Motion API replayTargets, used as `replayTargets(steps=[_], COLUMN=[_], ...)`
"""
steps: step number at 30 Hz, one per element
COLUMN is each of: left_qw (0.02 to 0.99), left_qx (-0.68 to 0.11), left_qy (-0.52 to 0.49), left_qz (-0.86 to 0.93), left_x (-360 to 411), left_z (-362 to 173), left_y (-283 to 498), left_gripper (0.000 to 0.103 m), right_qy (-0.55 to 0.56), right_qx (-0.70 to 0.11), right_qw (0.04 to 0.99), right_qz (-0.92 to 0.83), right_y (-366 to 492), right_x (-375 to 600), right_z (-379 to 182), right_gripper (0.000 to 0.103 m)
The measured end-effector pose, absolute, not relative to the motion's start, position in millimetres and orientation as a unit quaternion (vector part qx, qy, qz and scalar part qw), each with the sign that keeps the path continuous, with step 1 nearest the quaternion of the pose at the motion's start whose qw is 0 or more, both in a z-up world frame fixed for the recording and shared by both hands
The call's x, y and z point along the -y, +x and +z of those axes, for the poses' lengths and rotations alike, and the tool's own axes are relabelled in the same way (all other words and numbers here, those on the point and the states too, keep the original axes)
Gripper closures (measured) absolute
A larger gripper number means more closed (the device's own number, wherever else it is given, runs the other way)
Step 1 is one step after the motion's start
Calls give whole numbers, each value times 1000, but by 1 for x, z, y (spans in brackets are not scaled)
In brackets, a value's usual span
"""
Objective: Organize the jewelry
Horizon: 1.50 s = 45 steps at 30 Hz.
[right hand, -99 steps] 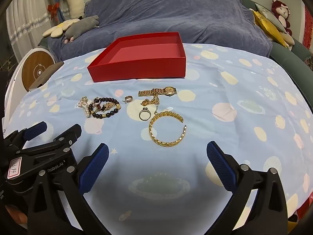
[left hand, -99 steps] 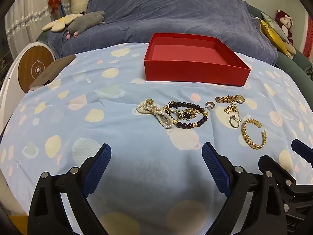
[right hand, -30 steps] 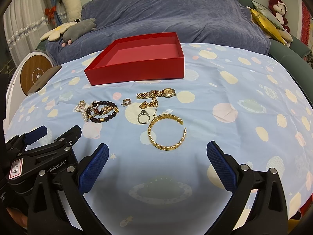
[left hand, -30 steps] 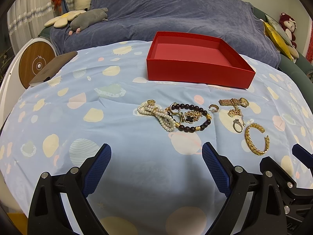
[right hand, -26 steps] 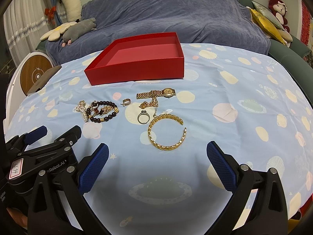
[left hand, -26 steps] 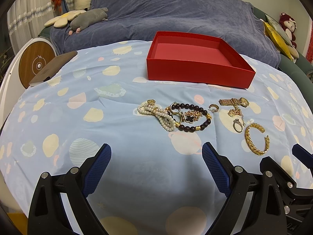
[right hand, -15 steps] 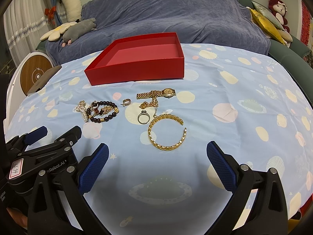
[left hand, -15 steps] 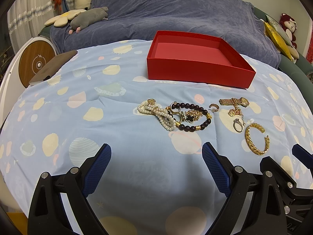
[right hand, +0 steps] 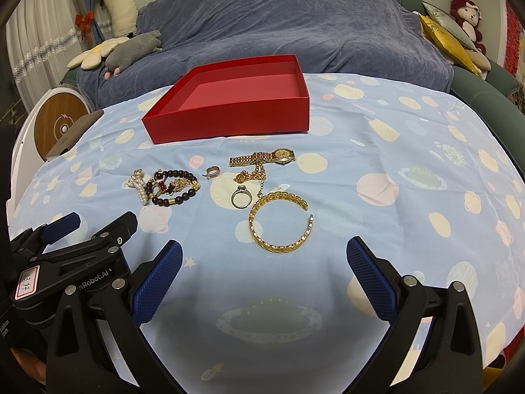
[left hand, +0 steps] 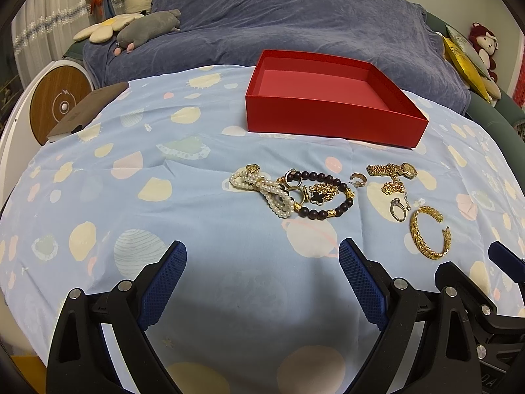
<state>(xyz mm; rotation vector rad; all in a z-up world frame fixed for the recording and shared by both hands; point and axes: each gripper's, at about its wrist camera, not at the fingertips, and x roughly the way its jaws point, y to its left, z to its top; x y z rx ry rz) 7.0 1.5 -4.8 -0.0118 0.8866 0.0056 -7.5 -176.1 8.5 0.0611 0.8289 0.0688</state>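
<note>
An empty red box (left hand: 331, 121) (right hand: 229, 121) stands at the far side of the blue patterned cloth. In front of it lies jewelry: a pearl bracelet (left hand: 262, 188), a dark bead bracelet (left hand: 325, 210) (right hand: 178, 198), a small ring (right hand: 212, 171), a gold watch (right hand: 262, 157) (left hand: 392, 170), a silver ring (right hand: 241, 197) and a gold cuff bangle (right hand: 279, 221) (left hand: 428, 233). My left gripper (left hand: 262, 279) is open, short of the bead pile. My right gripper (right hand: 262, 279) is open, just short of the bangle.
A sofa under a blue-grey cover (right hand: 295, 23) runs behind the table, with plush toys (right hand: 131, 49) at its left and cushions (right hand: 446, 39) at its right. A round wooden-faced device (left hand: 59, 105) and a brown flat object (left hand: 85, 111) sit at the table's left edge.
Both grippers stay open. Over three seconds the views shifted slightly; in the last second almost nothing has moved.
</note>
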Motion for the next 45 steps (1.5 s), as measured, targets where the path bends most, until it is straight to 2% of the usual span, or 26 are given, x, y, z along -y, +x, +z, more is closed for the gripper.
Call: replayTargets(steps=[8, 15, 16, 18, 21, 22, 24, 25, 27, 29, 32, 45], left_qw=[888, 886, 886, 883, 876, 877, 880, 881, 878, 876, 878, 895], left_qx=[-451, -455, -455, -461, -474, -472, -468, -467, -470, -472, -469, -427], left_qy=[-85, -87, -85, -82, -87, -86, -78, -75, -82, -84, -83, -91], left_qz=[-17, -5, -8, -17, -21, -17, -16, -18, -38, -49, -58, -93], left_x=[-31, -32, -31, -25, -22, -20, -17, -15, -15, -16, -18, -31], left_z=[-7, -6, -7, -10, -18, -20, -19, -18, -18, -18, -14, 24], left_y=[20, 42, 46, 53, 66, 68, 69, 69, 70, 68, 63, 34], left_gripper=[12, 13, 15, 29, 42, 43, 52, 59, 83, 90, 95, 95], right_qy=[35, 43, 44, 45, 50, 51, 50, 49, 49, 54, 60, 60], right_qx=[-408, -419, -420, -421, -422, -422, -421, -420, -420, -421, -421, -421], right_qw=[912, 906, 906, 905, 904, 904, 905, 905, 905, 905, 904, 904], right_qz=[28, 33, 33, 34, 38, 39, 41, 41, 40, 38, 36, 33], right_y=[-3, -1, -1, -1, -1, -1, -2, -2, -2, -2, -2, 3], right_x=[183, 184, 184, 185, 186, 186, 186, 186, 188, 191, 194, 199], right_z=[6, 2, 1, 2, 2, 3, 4, 4, 5, 5, 6, 6], right_gripper=[5, 5, 5, 5, 5, 5, 5, 5, 5, 5, 5, 5])
